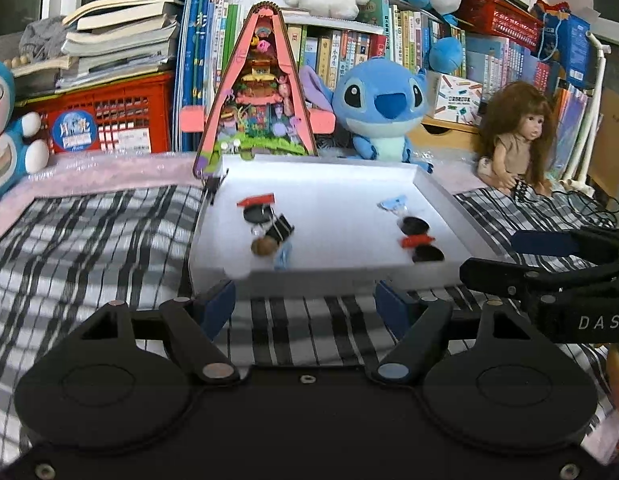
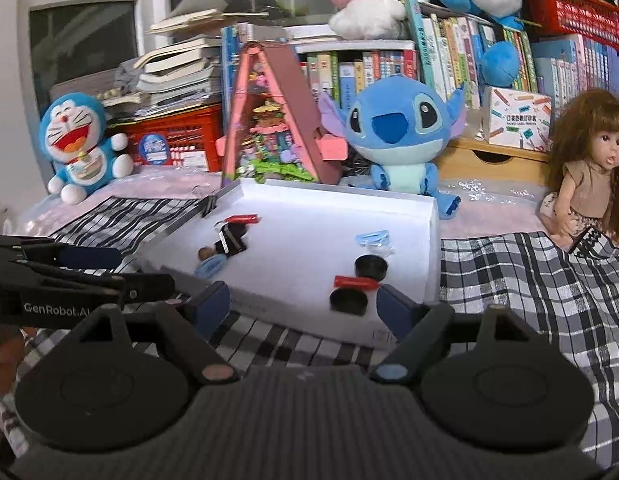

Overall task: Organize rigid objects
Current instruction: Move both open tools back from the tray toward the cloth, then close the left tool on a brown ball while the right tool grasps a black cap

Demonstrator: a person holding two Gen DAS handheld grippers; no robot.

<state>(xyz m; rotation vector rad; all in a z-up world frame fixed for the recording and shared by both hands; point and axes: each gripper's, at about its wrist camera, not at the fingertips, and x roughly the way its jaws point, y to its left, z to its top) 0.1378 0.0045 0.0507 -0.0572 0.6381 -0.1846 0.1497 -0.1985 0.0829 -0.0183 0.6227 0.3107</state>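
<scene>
**Both grippers empty at the near edge of the tray**

On the checked cloth (image 1: 109,232) sits my white tray (image 1: 433,188), holding two loose clusters of small things. Toward its left side lie a red clip (image 1: 256,200), a black binder clip (image 1: 280,227), a brown nut-like piece (image 1: 264,245) and a pale blue clip (image 1: 283,258), packed close together. Toward the right side lie another blue clip (image 1: 390,204), a black cap (image 1: 414,225), a second red clip (image 1: 418,241) and a second black cap (image 1: 428,255), roughly in a row.

My left gripper (image 1: 305,300) hovers just short of the tray's near rim, jaws wide with nothing between them. My right gripper (image 2: 305,304) stands wide too, empty, with its blue pads (image 2: 393,304) over the tray's near corner beside the black cap there. Each gripper shows at the edge of the other's view.

Behind the tray stand a pink toy house (image 1: 261,92), a blue plush (image 1: 381,108) and a doll (image 1: 517,136).
</scene>
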